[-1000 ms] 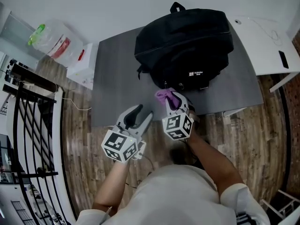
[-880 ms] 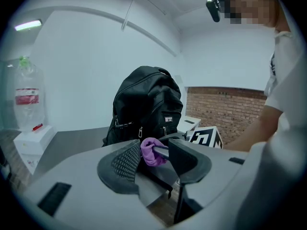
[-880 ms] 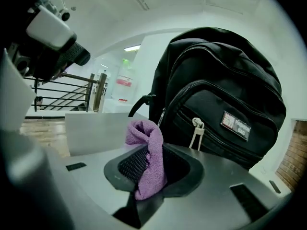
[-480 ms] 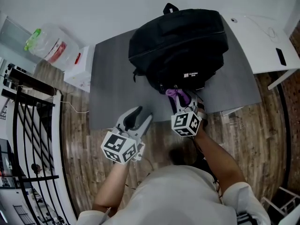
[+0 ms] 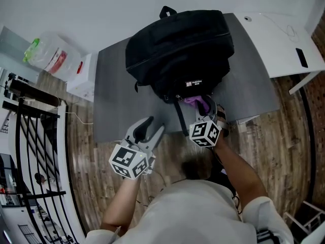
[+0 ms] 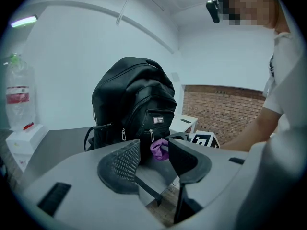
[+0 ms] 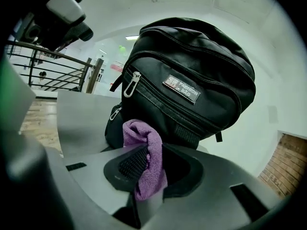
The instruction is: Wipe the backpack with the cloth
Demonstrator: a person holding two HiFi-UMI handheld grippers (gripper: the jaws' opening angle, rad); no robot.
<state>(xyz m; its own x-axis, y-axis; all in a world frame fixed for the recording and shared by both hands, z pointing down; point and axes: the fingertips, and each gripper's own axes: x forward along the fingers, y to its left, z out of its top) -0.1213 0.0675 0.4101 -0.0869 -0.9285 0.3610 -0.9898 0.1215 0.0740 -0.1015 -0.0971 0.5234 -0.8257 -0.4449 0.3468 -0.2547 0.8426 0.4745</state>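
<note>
Your right gripper (image 5: pixel 204 107) holds the purple cloth (image 5: pixel 194 100) at the near edge of the black backpack (image 5: pixel 177 44), just under its small white label (image 5: pixel 194 83). The backpack lies on the grey table (image 5: pixel 114 95). Your left gripper (image 5: pixel 151 127) hovers at the table's near edge, its jaws apart. A white desk (image 5: pixel 274 39) stands beside the table on the right

White T-shirt (image 5: pixel 203 212); 2 black-and-white marker cubes (image 5: pixel 131 160)
</note>
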